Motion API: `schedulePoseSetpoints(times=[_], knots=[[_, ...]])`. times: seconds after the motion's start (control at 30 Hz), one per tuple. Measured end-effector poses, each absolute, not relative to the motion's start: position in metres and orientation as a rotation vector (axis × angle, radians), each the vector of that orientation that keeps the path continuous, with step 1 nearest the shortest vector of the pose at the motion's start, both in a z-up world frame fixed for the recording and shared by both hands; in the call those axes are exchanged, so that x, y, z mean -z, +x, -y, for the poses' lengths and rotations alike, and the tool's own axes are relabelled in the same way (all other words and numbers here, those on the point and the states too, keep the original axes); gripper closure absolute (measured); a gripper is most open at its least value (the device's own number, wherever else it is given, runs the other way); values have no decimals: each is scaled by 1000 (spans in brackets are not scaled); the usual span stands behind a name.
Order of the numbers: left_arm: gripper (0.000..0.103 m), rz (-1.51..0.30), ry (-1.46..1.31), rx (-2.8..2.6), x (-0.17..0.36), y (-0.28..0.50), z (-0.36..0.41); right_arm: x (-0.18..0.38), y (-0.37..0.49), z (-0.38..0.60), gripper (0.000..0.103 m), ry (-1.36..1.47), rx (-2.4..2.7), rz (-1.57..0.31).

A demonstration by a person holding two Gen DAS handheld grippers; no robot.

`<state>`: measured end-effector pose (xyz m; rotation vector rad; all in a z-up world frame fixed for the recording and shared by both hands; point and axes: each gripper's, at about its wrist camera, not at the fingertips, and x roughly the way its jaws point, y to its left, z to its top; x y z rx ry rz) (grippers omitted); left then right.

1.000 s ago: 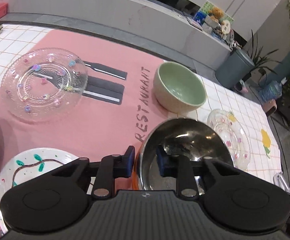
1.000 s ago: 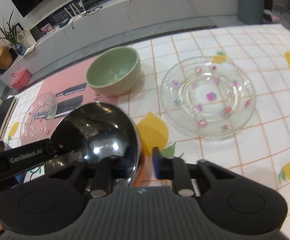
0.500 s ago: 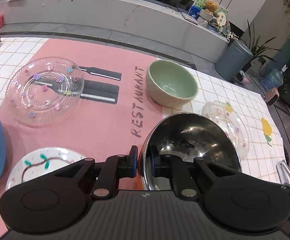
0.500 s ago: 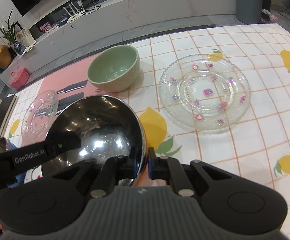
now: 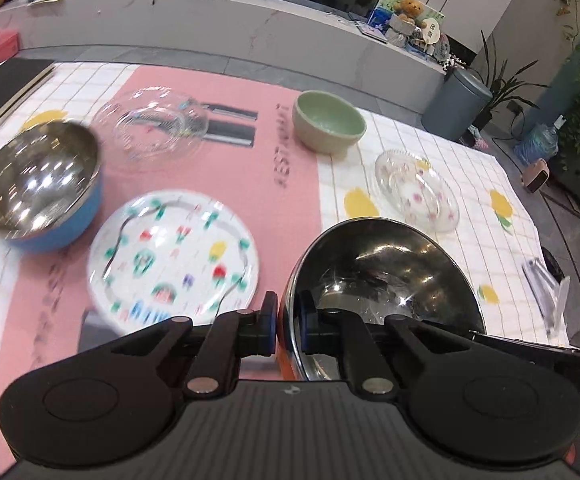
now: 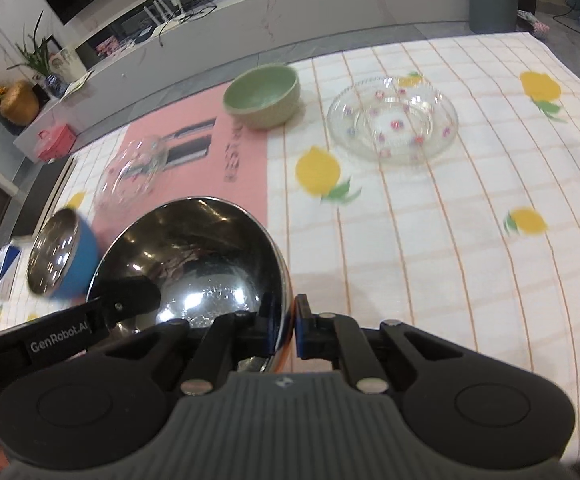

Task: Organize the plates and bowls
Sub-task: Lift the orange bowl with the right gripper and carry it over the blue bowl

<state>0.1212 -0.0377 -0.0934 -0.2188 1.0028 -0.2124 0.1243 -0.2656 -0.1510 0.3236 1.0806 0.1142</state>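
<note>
A steel bowl [image 5: 385, 264] with an orange outside hangs tilted above the table, held from two sides. My left gripper [image 5: 288, 320] is shut on its left rim. In the right wrist view the same bowl [image 6: 194, 256] has my right gripper [image 6: 288, 324] shut on its right rim. A blue steel-lined bowl [image 5: 38, 184] stands at the left. Beside it lies a white painted plate [image 5: 174, 256]. A green bowl [image 5: 327, 120] stands at the back. One clear glass plate [image 5: 154, 128] rests on the pink mat, another [image 5: 415, 190] on the checked cloth.
The pink mat [image 5: 290, 208] covers the middle and left of the table, with lemon-print checked cloth [image 6: 429, 240] to the right. A black board [image 5: 2, 88] lies at the far left edge. A small box [image 6: 6, 268] sits beyond the blue bowl [image 6: 60, 256].
Both grippers closed on the steel bowl's rim and lifted it up and back. The blue bowl and the whole painted plate have come into the left wrist view.
</note>
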Motion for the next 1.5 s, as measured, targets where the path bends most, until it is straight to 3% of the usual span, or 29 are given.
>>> schedulePoseSetpoints(times=[0.7, 1.5], knots=[[93, -1069, -228, 142, 103, 25, -16, 163, 44, 213, 96, 275, -209, -1185], [92, -1038, -303, -19, 121, 26, -82, 184, 72, 145, 95, 219, -352, -1192]])
